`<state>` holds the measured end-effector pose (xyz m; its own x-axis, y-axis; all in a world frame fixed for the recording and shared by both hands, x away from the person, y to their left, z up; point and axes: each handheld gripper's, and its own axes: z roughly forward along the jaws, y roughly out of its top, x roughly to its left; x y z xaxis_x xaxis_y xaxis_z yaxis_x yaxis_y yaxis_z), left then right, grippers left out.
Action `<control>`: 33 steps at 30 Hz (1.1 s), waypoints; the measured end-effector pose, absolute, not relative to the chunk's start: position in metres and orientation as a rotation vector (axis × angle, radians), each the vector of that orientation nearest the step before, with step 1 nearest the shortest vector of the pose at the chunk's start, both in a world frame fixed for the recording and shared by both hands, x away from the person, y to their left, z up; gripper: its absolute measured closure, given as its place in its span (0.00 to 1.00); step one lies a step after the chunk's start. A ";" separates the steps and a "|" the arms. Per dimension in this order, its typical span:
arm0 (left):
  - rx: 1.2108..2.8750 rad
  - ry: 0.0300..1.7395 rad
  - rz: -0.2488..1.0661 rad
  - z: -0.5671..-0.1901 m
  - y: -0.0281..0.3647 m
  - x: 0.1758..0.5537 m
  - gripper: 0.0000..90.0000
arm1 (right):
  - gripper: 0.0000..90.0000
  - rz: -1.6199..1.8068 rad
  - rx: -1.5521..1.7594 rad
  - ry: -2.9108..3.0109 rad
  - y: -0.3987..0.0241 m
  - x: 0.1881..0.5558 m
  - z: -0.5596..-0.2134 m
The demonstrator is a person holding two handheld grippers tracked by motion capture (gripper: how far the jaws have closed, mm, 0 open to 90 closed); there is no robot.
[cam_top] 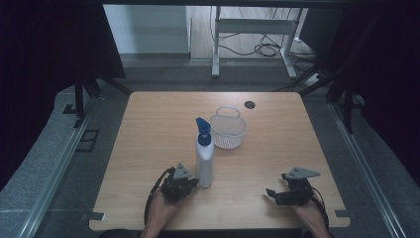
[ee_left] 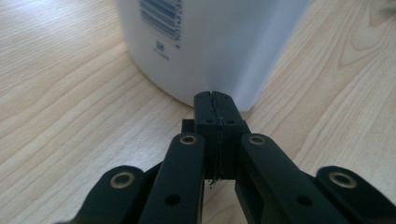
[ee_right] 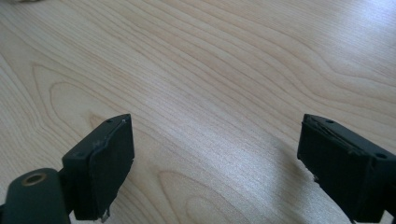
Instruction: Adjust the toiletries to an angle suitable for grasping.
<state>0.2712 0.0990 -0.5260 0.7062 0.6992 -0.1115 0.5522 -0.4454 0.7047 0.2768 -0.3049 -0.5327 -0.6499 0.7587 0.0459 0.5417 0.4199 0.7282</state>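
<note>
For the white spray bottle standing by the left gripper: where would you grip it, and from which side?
Probably around the body of the spray bottle, below its blue trigger head, coming in level from the person's side. It stands upright, and its straight white sides look easier to clamp than the irregular head. The left gripper sits shut near its base and would have to open first.

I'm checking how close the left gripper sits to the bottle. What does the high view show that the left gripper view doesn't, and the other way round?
High view alone: the whole spray bottle standing upright with its blue trigger head, the white basket just behind it, and the right gripper with jaws apart over bare table.

Left gripper view alone: the left gripper with jaws shut together, tips right at the bottle's base, and a barcode on the bottle's wall.

Both: the white bottle, the left gripper beside it, and the wooden table.
</note>
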 end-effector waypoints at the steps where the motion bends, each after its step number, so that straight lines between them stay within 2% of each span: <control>1: 2.163 0.946 0.251 -0.526 0.097 0.271 0.99 | 0.13 1.067 1.129 2.385 -0.305 0.277 -0.532; 33: 2.212 0.857 0.248 -0.528 0.058 0.279 0.98 | 0.13 1.059 1.122 2.389 -0.305 0.275 -0.531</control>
<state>0.2787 0.0582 -0.5280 0.7583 0.6470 -0.0803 0.5044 -0.5041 0.7011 0.2754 -0.3052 -0.5311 -0.6516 0.7575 0.0412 0.5391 0.4242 0.7276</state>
